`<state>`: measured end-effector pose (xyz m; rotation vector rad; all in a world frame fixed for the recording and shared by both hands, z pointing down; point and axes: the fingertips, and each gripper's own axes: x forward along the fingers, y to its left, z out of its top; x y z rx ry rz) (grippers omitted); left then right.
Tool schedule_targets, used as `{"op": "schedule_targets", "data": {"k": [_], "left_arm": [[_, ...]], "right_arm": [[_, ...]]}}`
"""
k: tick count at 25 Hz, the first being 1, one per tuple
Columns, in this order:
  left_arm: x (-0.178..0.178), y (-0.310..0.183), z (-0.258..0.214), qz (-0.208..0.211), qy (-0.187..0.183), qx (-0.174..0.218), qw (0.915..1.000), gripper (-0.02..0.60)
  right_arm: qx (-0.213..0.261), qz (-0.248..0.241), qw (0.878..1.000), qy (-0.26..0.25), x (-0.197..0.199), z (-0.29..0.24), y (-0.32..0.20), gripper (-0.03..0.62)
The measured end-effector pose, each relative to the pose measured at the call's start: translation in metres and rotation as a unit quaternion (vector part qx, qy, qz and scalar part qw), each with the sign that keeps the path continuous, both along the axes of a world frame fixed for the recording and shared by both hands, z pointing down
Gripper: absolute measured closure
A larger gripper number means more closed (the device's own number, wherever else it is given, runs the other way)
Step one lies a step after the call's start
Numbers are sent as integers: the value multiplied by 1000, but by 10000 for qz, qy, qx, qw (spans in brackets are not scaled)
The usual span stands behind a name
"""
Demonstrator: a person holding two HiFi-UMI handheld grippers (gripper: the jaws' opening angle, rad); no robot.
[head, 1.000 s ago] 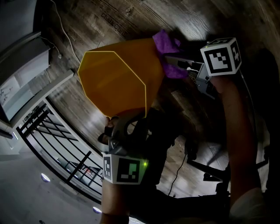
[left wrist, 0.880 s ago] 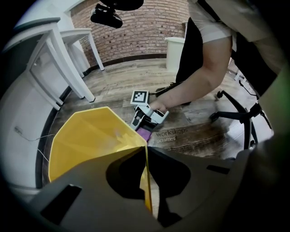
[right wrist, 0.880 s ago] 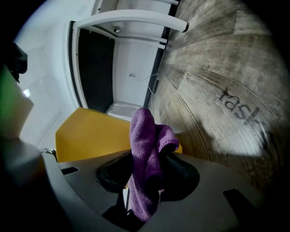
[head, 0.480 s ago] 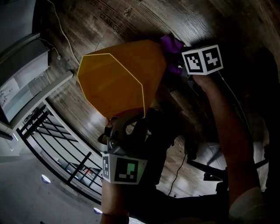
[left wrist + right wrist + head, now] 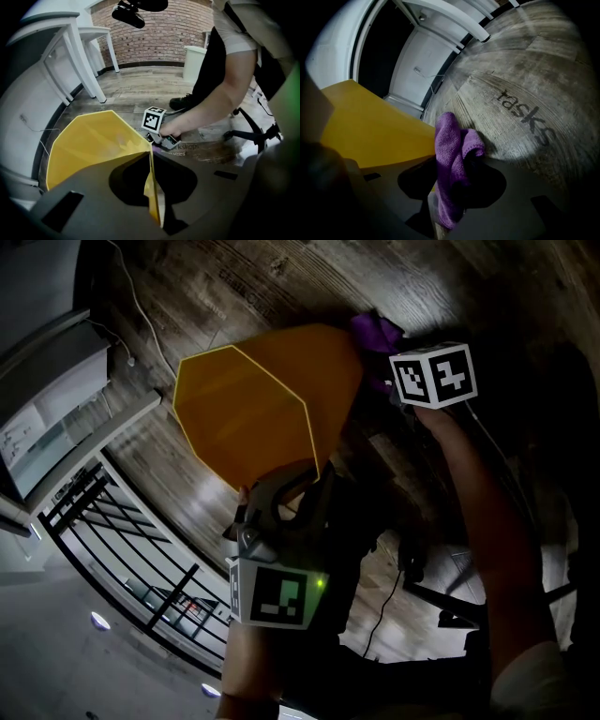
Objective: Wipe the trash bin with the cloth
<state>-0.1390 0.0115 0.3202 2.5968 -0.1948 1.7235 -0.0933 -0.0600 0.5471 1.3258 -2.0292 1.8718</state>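
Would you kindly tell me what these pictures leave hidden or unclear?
Head view: the marker cube hides the jaws of the right gripper and most of the cloth.
Right gripper view: the cloth itself covers where it would meet the trash bin.
Left gripper view: the left gripper covers the bin's near rim.

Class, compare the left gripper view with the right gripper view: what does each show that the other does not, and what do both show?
Only the left gripper view shows the open inside of the yellow plastic trash bin, its rim clamped in the left gripper, the right gripper beside it, and a brick wall. Only the right gripper view shows the purple cloth pinched between that gripper's jaws, and the printed word "tasks" on the floor. Both show the bin and the wooden plank floor.
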Motion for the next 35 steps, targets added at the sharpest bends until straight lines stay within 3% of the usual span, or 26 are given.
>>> {"op": "schedule_targets", "data": {"k": [5,10,14,16,23,25,28,31,35], "left_arm": [[12,-24,-1,-260,-120,293,9992,566],[-2,-22,-8,-68,-389,247,9989,424],[-21,-17,-10,-84,-577,199,9981,397],[-34,-15,-5,-201,-706,118,9972,397],[-62,-15,10,-337,-1026,-32,9941,399],[-68,-20,12,-331,-1155,22,9927,399],[-63,-21,11,-259,-1260,104,9916,429],[-58,-19,10,-133,-1269,177,9917,443],[-51,-10,10,302,-1288,294,9908,507]], "right_arm": [[78,209,9995,-223,10,-14,3,433],[619,120,9940,-889,11,-57,2,433],[1079,137,9819,-1547,24,-106,1,433],[1414,173,9672,-2105,27,-141,-1,433],[2727,-289,8924,-3584,23,-252,-1,433],[2809,-519,8830,-3723,15,-260,0,433],[2731,-889,8870,-3615,4,-260,7,433],[2585,-891,8875,-3709,0,-251,9,433],[2352,-972,9084,-3318,-4,-224,11,433]]}}
